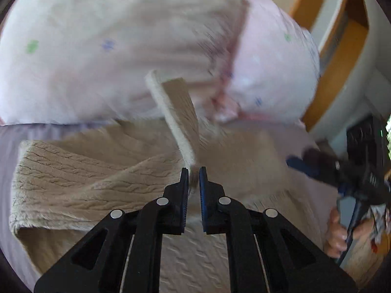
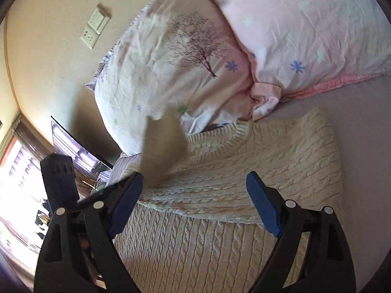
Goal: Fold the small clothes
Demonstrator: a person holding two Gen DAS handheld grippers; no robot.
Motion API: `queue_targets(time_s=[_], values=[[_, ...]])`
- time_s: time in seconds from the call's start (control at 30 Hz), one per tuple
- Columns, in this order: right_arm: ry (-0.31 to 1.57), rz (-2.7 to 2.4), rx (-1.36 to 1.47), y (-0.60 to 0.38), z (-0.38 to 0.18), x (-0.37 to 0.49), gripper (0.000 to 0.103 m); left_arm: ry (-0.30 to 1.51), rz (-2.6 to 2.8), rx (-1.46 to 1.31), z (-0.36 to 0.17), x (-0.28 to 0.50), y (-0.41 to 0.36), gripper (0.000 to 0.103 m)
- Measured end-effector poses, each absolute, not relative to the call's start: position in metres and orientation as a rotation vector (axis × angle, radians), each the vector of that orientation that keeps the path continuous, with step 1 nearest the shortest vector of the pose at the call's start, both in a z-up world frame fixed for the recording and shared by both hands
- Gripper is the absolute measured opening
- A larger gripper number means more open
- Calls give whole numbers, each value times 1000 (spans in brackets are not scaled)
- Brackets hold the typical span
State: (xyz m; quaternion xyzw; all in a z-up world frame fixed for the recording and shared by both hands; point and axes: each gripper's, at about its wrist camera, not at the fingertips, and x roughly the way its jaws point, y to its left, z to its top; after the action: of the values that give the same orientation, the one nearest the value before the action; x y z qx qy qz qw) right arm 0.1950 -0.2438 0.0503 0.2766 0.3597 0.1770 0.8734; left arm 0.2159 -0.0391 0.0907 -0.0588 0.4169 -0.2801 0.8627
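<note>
A: How far along is the folding judged to be?

B: About midway, it would seem; the cream cable-knit sweater is spread on the bed in the lower middle of the right wrist frame, and a layer is already seen turned over the body near the collar; a strip of the knit, probably a sleeve or an edge, is pinched by the left hand-held gripper, whose jaws are clenched on it at the centre of the left wrist frame; that strip is raised and blurred, so a fold is judged to be under way.

A: And the other one?

B: The right hand-held gripper is released; its jaws are spread wide above the sweater and nothing is held between them; in the left wrist frame it is seen at the right edge, near the garment.

A: What is left?

B: The lifted strip is yet to be laid down, and a last fold and some flattening are probably needed.

A: The surroundings?

B: A pale sheet covers the bed; two pillows lie at the upper part of the right wrist frame, just beside the collar; a wall switch and socket are seen upper left, a bright window at the left edge.
</note>
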Motion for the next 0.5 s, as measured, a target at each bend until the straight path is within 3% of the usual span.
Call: queue_targets(time_s=[0.1,0.13,0.17,0.23,0.43,0.47,0.5], values=[[816,324,660,-268,30,200,75,930,-679,-131,79,198,-54,9],[835,306,683,-275,24,201,69,921,-682,-155,81,193,-45,26],[853,282,704,-282,18,204,64,896,-663,-174,86,186,-32,52],[885,240,729,-291,9,209,56,824,-579,-180,94,168,-3,71],[952,174,682,-279,-8,232,44,823,-417,-133,87,124,69,74],[959,164,651,-274,-10,237,19,831,-398,-134,85,118,79,75],[968,178,634,-267,-12,242,6,834,-376,-135,82,111,88,76]])
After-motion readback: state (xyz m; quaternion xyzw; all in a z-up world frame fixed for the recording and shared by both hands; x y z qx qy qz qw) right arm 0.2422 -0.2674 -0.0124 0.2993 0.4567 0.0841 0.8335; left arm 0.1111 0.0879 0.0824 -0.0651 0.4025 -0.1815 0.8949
